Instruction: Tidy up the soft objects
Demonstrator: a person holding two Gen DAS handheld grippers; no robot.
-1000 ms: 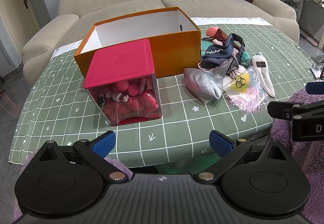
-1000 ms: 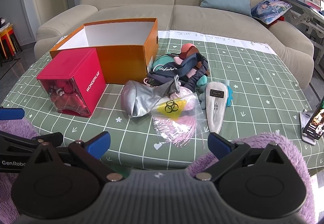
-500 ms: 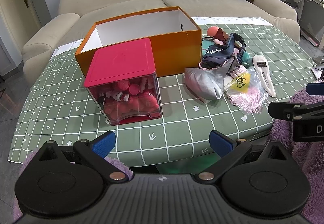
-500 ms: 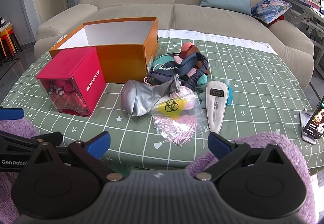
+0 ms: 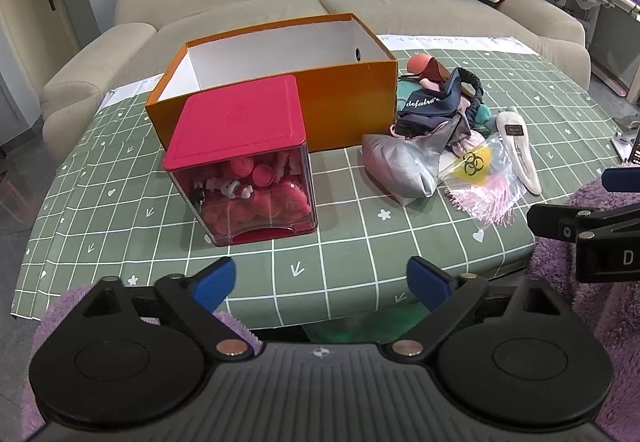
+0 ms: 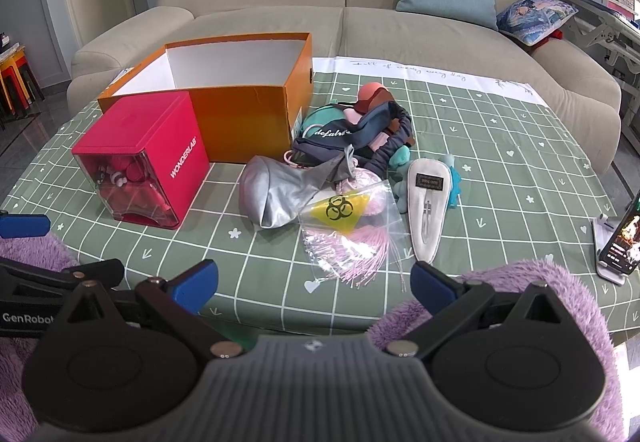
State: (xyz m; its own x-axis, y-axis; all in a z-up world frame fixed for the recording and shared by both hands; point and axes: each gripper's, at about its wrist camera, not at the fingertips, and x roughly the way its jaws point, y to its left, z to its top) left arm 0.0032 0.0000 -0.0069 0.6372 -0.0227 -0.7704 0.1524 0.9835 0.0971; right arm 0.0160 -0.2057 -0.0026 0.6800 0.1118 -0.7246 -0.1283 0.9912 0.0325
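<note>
A pile of soft things lies on the green checked tablecloth [image 6: 500, 146]: a silver pouch [image 6: 280, 190] [image 5: 404, 166], a navy headband [image 6: 340, 134] [image 5: 432, 106], a clear bag with pink strands and a yellow label [image 6: 348, 230] [image 5: 484, 178], a white hair clip [image 6: 426, 202] and teal pieces. An open orange box [image 5: 340, 102] [image 6: 244, 118] stands behind them and looks empty. My left gripper [image 5: 320, 282] is open and empty at the table's near edge. My right gripper [image 6: 314, 282] is open and empty, in front of the clear bag.
A red-lidded clear box [image 5: 240, 162] [image 6: 140, 162] of pink toys stands in front of the orange box. A phone on a stand [image 6: 622, 242] is at the right edge. A beige sofa [image 6: 360, 22] with cushions is behind the table. Purple fluffy fabric [image 6: 520, 282] lies near me.
</note>
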